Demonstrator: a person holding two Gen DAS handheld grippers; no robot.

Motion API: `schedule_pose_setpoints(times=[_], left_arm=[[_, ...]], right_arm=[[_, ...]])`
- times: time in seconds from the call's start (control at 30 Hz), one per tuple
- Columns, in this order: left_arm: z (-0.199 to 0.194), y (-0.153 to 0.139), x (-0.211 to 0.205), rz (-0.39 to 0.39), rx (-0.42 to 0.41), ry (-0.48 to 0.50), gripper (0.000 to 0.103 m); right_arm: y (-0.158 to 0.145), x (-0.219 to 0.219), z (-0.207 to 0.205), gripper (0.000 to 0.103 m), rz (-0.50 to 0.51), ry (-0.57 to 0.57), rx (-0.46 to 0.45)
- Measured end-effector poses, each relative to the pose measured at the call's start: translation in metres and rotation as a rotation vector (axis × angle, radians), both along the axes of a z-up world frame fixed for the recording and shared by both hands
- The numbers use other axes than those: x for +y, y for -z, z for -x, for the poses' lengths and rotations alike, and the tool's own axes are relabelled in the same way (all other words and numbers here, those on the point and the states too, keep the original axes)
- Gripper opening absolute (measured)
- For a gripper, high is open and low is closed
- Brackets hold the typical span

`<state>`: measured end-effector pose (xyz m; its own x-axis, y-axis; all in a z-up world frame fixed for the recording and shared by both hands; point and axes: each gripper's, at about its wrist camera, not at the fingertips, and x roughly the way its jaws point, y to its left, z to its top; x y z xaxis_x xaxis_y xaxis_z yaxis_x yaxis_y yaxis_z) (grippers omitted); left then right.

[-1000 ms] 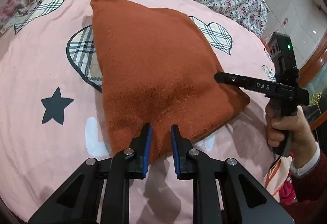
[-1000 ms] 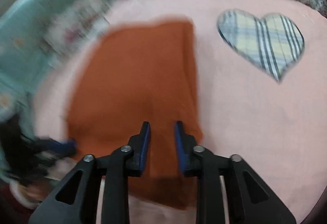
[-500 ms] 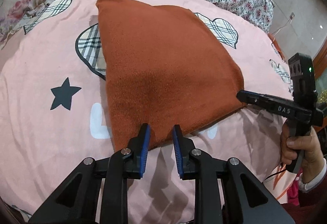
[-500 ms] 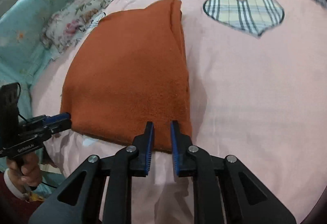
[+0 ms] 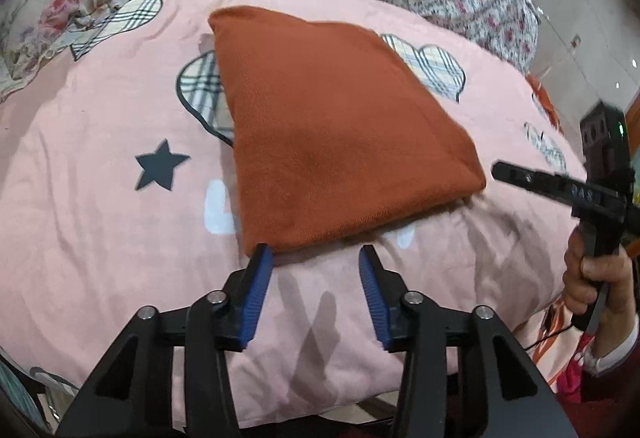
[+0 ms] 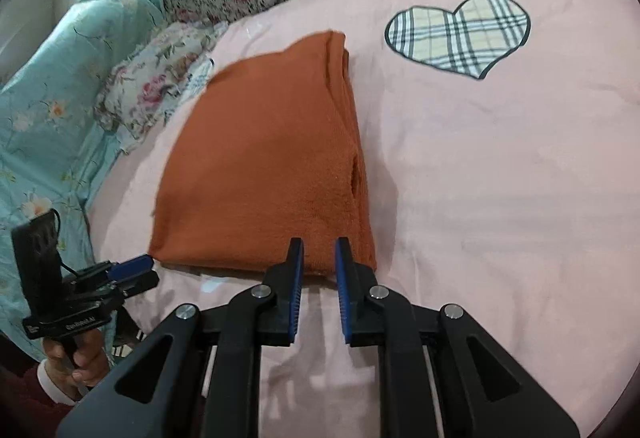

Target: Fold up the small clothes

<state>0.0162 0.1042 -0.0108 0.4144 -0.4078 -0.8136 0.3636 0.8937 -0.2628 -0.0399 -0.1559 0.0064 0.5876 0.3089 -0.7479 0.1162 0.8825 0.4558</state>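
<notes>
- Left wrist view: we find one rust-orange knit garment (image 5: 340, 134) at frame centre, lying flat in a compact folded shape on the pink blanket (image 5: 100, 198). The left gripper (image 5: 316, 262) sits at its near hem with jaws wide, holding nothing. The right gripper (image 5: 560, 186) appears at right edge, clear of the cloth; its jaw state we cannot tell here.
- Right wrist view: the same garment (image 6: 260, 174) lies centre-left, stacked layers visible along its right edge. The right gripper (image 6: 318, 254) has jaws narrow but apart, empty, at the near hem.
- We judge folding largely done; a final fold or tidy may remain.
- Count: one garment, two grippers, one blanket.
</notes>
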Motion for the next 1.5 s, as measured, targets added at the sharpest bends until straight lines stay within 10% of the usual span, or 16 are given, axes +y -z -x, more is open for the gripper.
schedule_pose_setpoints(times=[0.43,0.73,0.93,1.5], left_arm=[[-0.105,-0.019,0.030,0.143,0.031,-0.151,0.060],[-0.057,-0.009,0.013,-0.010,-0.009,-0.130,0.063],[-0.012,-0.014,-0.003,-0.141,-0.058,-0.126,0.082],[0.044,-0.014,0.004,-0.280,-0.112,-0.179,0.085]], right_arm=[[-0.011,0.007,-0.014,0.024,-0.020,-0.044,-0.026],[-0.007,0.016,-0.024,0.026,-0.003,-0.070,-0.012],[-0.018,0.038,-0.018,0.073,0.129,-0.104,-0.041],[-0.015,0.068,0.027,0.091,0.217,-0.141,-0.054]])
